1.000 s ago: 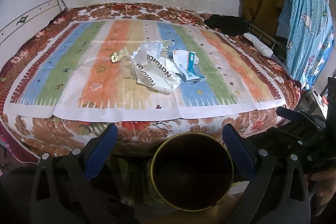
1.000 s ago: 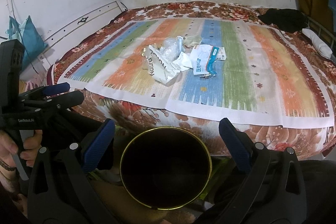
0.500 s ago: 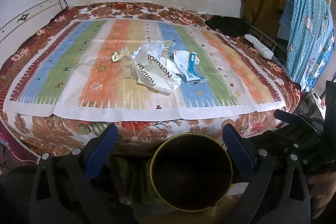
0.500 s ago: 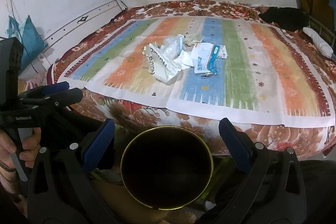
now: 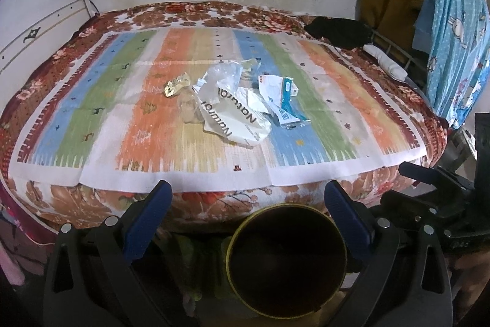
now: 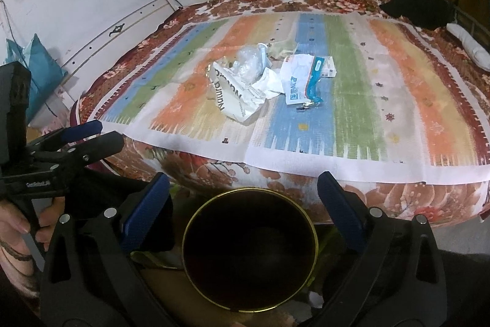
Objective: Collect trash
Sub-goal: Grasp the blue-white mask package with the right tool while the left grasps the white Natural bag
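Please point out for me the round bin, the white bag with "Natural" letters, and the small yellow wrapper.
round bin [image 5: 337, 222]: left wrist view, yellow rim
white bag [image 5: 232, 115]: left wrist view, printed face
yellow wrapper [image 5: 175, 87]: left wrist view, middle

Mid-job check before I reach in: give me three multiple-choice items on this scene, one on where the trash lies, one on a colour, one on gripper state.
1. Where does the trash pile lie?
A. Inside the bin
B. On the striped mat near the middle of the bed
C. On the floor beside the bed

2. What colour is the rim of the round bin?
A. Yellow
B. Red
C. White

3. What state is the left hand-held gripper in?
A. Shut on the white bag
B. Shut on nothing
C. Open, holding nothing

Answers:
1. B: the white bag, blue-and-white packet and gold wrapper sit together on the striped mat.
2. A: a thin yellow band rings the bin's dark opening.
3. C: its blue fingers stand wide apart below the bed's edge, as do those of the right hand-held gripper.
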### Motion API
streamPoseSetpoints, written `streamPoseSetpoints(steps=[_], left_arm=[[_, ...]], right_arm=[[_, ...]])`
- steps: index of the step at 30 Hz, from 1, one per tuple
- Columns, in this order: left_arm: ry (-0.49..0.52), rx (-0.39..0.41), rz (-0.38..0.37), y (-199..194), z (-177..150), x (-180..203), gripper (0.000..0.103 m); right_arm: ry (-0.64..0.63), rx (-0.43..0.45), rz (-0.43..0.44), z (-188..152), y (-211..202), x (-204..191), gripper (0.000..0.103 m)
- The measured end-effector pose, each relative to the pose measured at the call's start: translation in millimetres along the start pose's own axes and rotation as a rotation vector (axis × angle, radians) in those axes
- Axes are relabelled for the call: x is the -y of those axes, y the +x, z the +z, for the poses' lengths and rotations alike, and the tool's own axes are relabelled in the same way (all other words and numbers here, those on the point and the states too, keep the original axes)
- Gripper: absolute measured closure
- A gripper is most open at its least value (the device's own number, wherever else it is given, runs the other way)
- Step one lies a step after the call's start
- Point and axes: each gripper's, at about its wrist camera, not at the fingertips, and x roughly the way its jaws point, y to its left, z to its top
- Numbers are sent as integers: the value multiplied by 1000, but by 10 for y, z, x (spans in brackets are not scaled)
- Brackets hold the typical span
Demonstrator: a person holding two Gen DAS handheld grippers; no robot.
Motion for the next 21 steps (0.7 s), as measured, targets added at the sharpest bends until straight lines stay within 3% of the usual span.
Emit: streamPoseSetpoints(steps=[8,16,21], left_arm=[[1,5,41,121,339,-23,6],[-56,-58,41,368,614,-168,6],[-48,-55,89,501,811,-159,6]], right_arm=[[17,-18,-57,323,134,174,12],[40,-67,-106,613,358,382,16],[78,-102,-119,805,551,522,18]])
